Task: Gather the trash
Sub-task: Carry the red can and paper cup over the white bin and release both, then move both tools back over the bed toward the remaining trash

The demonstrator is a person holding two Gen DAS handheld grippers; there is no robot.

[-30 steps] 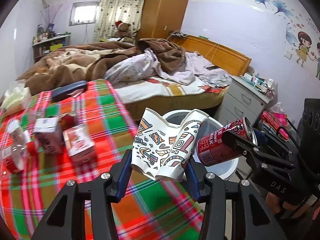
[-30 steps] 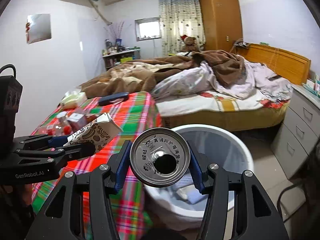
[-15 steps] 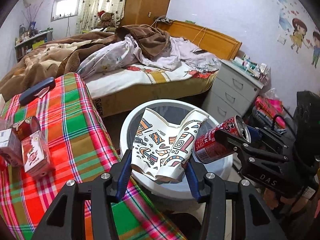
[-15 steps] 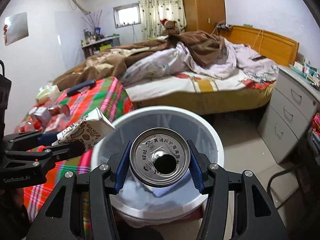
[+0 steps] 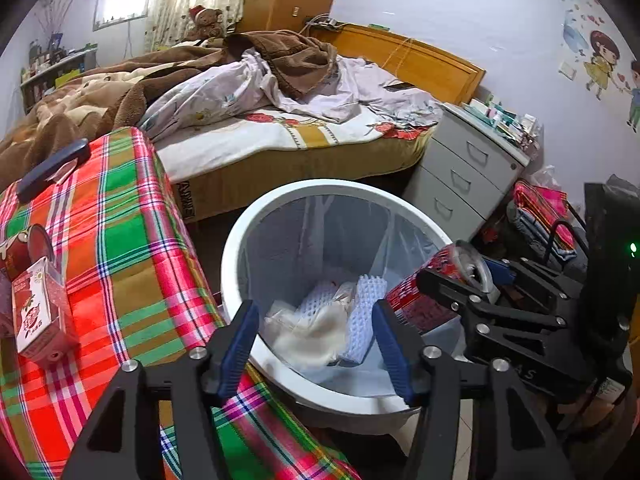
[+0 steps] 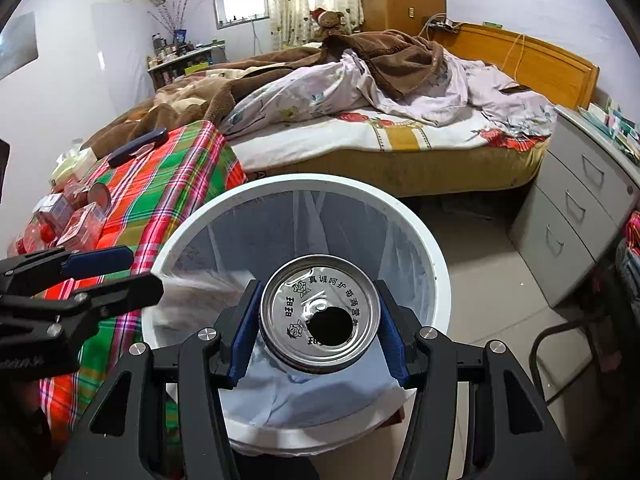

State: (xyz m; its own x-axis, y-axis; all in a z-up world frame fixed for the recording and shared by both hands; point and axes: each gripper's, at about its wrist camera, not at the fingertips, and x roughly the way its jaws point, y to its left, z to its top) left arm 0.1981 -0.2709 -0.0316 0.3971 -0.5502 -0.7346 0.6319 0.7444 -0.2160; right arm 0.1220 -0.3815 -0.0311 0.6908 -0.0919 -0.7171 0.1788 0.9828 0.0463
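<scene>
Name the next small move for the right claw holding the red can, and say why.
Probably open the right claw and let the red metal drink can drop. It is clamped between the blue pads above the mouth of the white round trash bin. The left claw has just been opening and is empty over the same bin, with trash already lying inside.

Plaid tablecloth (image 5: 120,240), white bin (image 5: 236,240)

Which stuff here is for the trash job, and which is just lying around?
For the job:
- white bin
- red can in right gripper
- cartons on the table
- open, empty left gripper

Just lying around:
- bed
- teddy bear
- grey drawers
</scene>
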